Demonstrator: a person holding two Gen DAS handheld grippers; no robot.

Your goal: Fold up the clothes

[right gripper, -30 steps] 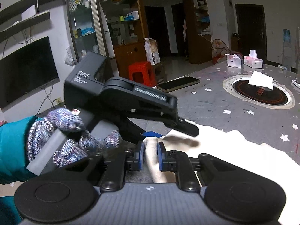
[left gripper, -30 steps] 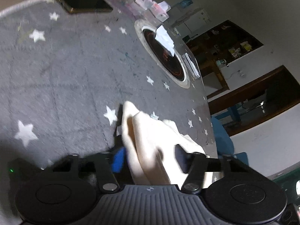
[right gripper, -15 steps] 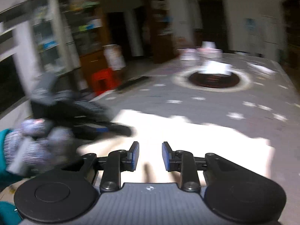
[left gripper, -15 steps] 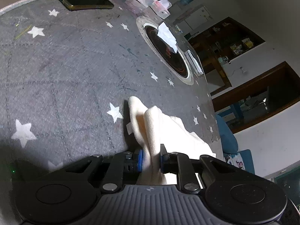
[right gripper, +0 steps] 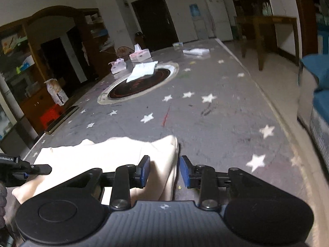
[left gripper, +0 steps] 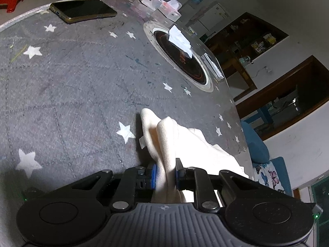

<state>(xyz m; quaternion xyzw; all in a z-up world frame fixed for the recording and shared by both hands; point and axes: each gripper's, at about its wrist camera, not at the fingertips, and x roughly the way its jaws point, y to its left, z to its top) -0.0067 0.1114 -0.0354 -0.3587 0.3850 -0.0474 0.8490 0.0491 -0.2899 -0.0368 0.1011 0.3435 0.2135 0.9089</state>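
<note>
A cream cloth (left gripper: 164, 140) lies on the grey star-patterned table cover (left gripper: 72, 86). My left gripper (left gripper: 165, 176) is shut on a bunched fold of the cloth, which stands up between its blue pads. In the right wrist view the same cream cloth (right gripper: 107, 154) spreads to the left over the table cover (right gripper: 205, 113). My right gripper (right gripper: 164, 171) is open above the cloth's right edge, and nothing is pinched between its pads. The left gripper's black finger (right gripper: 37, 167) pokes in from the left edge over the cloth.
A round black hotplate (left gripper: 181, 57) with white paper on it (left gripper: 178, 39) is set into the table's far part. A phone (left gripper: 82, 10), tissue boxes (left gripper: 158, 4) and a flat white packet (right gripper: 196, 51) lie beyond. The table edge runs along the right, near a blue seat (right gripper: 316, 78).
My left gripper went from open to shut on the cloth fold. My right gripper let go of the cloth, opened, and swung right to the cloth's other edge.
</note>
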